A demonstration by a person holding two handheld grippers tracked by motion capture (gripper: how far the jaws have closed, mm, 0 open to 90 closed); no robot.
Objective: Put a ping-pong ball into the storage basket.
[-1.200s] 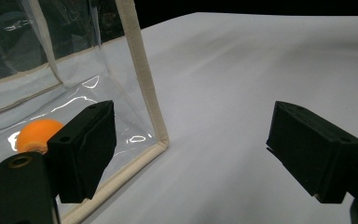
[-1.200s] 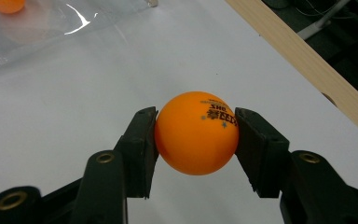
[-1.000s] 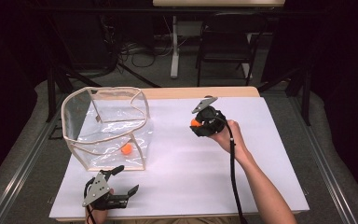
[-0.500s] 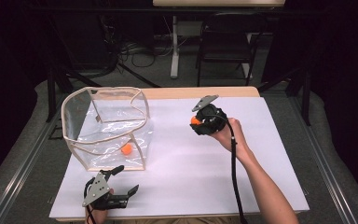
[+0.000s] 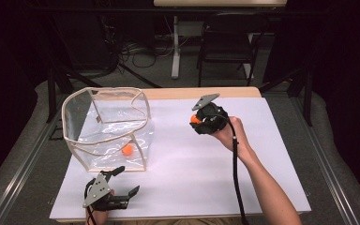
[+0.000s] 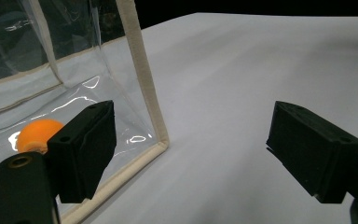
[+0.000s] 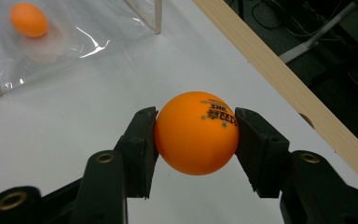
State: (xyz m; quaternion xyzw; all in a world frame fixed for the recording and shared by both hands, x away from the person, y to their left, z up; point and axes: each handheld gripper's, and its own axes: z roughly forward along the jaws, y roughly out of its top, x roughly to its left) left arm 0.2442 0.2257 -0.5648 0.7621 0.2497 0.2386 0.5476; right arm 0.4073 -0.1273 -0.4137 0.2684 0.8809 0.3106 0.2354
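My right gripper is shut on an orange ping-pong ball with black print, held above the white table; from above, the ball shows at the gripper's left tip. A clear plastic bin with cream edging stands at the table's left, with a second orange ball inside on its floor. That ball sits behind the bin wall in the left gripper view. My left gripper rests open near the front edge, just in front of the bin's corner.
The white sheet covers the table, with a wooden edge at the back. A chair and cables lie on the floor beyond. A person's forearm crosses the right half of the table.
The right gripper with its ball has shifted slightly, a little lower and toward the near side. The left gripper has stayed where it was.
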